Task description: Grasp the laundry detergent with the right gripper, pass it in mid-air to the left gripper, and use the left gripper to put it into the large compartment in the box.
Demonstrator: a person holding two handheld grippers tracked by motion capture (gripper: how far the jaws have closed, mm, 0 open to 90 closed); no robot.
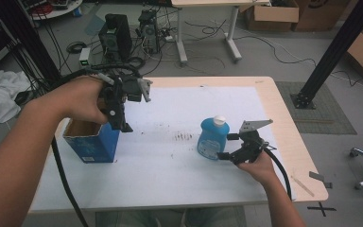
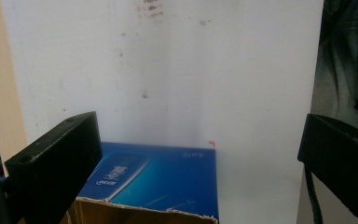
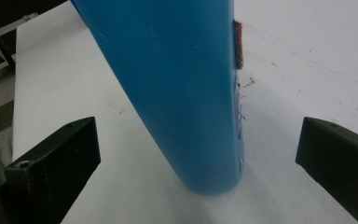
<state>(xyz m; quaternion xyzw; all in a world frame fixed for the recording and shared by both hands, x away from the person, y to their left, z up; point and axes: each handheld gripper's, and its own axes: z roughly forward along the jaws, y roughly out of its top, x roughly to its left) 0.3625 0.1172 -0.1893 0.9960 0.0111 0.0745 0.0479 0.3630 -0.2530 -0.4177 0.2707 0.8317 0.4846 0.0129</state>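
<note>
Right hand-held gripper (image 1: 228, 146), high view: held low at the near right of the desk (image 1: 264, 85), jaws spread wide on either side of the base of a blue bottle (image 1: 212, 138). Bottle stands upright on the white sheet (image 1: 170, 165) that covers the desk, white cap (image 1: 220, 120) on top, right of centre. Whether the jaws touch the bottle cannot be told from this view. Left hand-held gripper (image 1: 118, 111): raised above the desk, pointing down, over the right edge of an open blue carton (image 1: 92, 141) that stands at the left side of the sheet. Carton and bottle are well apart. Small brown specks (image 1: 184, 137) lie on the sheet between them.

Left gripper view: left hand-held gripper (image 2: 200, 154) with jaws spread, nothing between them. Blue carton (image 2: 158, 179) below, its torn cardboard rim at the bottom edge; white sheet (image 2: 191, 70) beyond it.

Right gripper view: right hand-held gripper (image 3: 198, 158) with jaws spread, blue bottle (image 3: 177, 93) between them, clear white sheet (image 3: 65, 84) showing on each side, so no contact with either jaw. Bottle appears tilted in this view. Its base rests on the sheet.
</note>
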